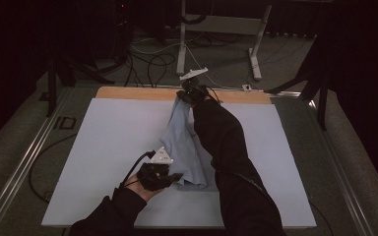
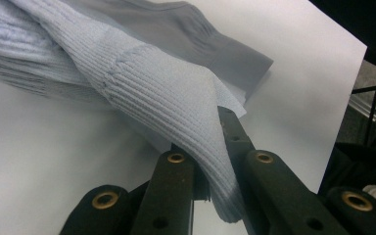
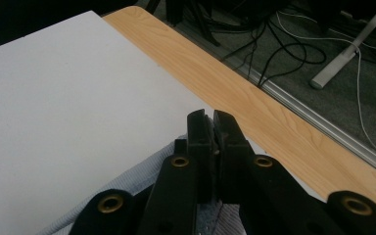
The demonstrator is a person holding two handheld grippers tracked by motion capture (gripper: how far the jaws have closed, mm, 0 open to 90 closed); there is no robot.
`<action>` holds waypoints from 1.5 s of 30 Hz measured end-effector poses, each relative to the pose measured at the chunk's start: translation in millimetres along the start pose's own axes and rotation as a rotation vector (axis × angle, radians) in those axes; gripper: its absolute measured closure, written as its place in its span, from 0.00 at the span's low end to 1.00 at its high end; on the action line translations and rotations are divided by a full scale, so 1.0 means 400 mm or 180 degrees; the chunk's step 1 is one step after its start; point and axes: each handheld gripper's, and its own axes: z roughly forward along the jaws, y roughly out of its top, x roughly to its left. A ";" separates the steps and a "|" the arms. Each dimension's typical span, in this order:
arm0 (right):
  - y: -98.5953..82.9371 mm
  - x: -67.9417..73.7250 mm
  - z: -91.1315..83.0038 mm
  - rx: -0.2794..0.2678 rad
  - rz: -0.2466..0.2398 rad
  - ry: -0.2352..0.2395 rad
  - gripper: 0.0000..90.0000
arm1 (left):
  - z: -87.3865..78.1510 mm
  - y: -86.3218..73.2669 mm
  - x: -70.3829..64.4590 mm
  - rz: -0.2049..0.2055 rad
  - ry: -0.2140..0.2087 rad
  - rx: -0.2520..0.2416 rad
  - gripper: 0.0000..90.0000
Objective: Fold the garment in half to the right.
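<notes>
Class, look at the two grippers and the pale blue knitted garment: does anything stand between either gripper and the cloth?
Nothing visible does. The left gripper is shut on an edge of the pale blue knitted garment, and the right gripper pinches its far end near the wooden table edge.

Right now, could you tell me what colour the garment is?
Pale blue garment, ribbed knit; left gripper view.

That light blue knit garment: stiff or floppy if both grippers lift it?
Probably floppy: the garment sags in folds between the left gripper and right gripper. Likely light, and its ribbed knit should grip, not slip.
</notes>
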 end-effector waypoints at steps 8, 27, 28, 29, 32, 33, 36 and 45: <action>-0.041 -0.026 -0.019 -0.0048 0.0049 0.0000 0.97 | 0.038 0.023 -0.025 0.0101 -0.0038 0.0074 0.96; -0.135 -0.090 -0.005 -0.0066 0.0217 0.0063 0.97 | 0.130 0.069 -0.066 0.0196 -0.0163 0.0168 0.96; -0.138 -0.093 -0.005 -0.0056 0.0220 0.0065 0.97 | 0.135 0.072 -0.068 0.0218 -0.0160 0.0175 0.96; -0.144 -0.100 -0.006 -0.0061 0.0230 0.0054 0.97 | 0.142 0.076 -0.070 0.0222 -0.0160 0.0178 0.96; -0.150 -0.108 -0.006 -0.0053 0.0251 0.0046 0.97 | 0.157 0.088 -0.075 0.0246 -0.0171 0.0206 0.96; -0.153 -0.111 -0.006 -0.0039 0.0244 0.0038 0.97 | 0.163 0.091 -0.079 0.0251 -0.0169 0.0208 0.96; -0.159 -0.121 -0.007 -0.0045 0.0258 0.0041 0.97 | 0.179 0.097 -0.084 0.0281 -0.0157 0.0256 0.96; -0.175 -0.139 0.004 0.0049 0.0201 0.0062 0.97 | 0.226 0.100 -0.086 0.0254 -0.0143 0.0349 0.96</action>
